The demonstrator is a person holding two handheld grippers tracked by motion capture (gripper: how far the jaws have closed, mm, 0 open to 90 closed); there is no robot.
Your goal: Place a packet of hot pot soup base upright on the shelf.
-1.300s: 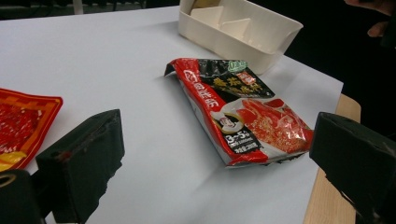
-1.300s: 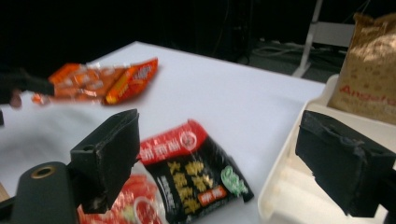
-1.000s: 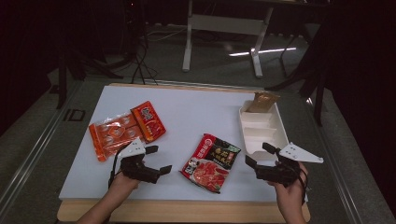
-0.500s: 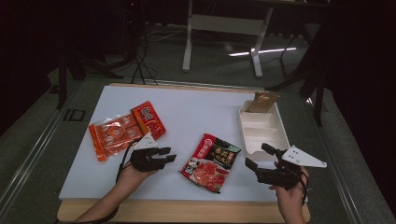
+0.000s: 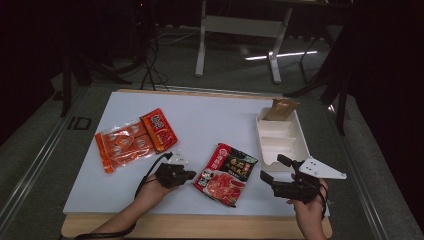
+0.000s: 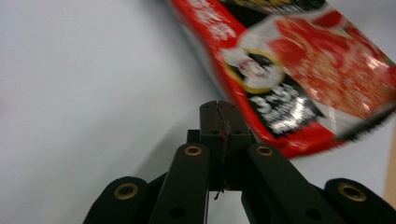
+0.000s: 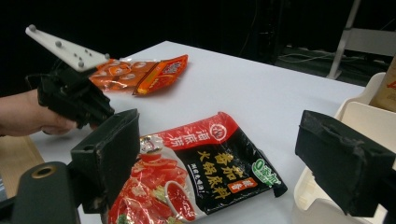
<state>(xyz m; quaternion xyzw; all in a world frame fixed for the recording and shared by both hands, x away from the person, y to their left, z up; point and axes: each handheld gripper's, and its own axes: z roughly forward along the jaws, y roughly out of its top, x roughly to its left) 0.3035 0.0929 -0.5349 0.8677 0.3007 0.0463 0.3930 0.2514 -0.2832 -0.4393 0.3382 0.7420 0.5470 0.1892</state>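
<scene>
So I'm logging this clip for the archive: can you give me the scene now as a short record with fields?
surface: white table
nearest packet: red and black sauce packet, lying flat between the two grippers
left gripper: jaws have just closed, nothing seen between them; tips at the packet's left edge
right gripper: jaws wide open, to the right of the packet, apart from it
other packet: orange snack packet, farther left
tray: white tray on the right, with a brown pouch in its far end

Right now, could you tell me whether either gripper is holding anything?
No. The left gripper is shut on nothing beside the red-and-black sauce packet; the right gripper is open and empty.
</scene>
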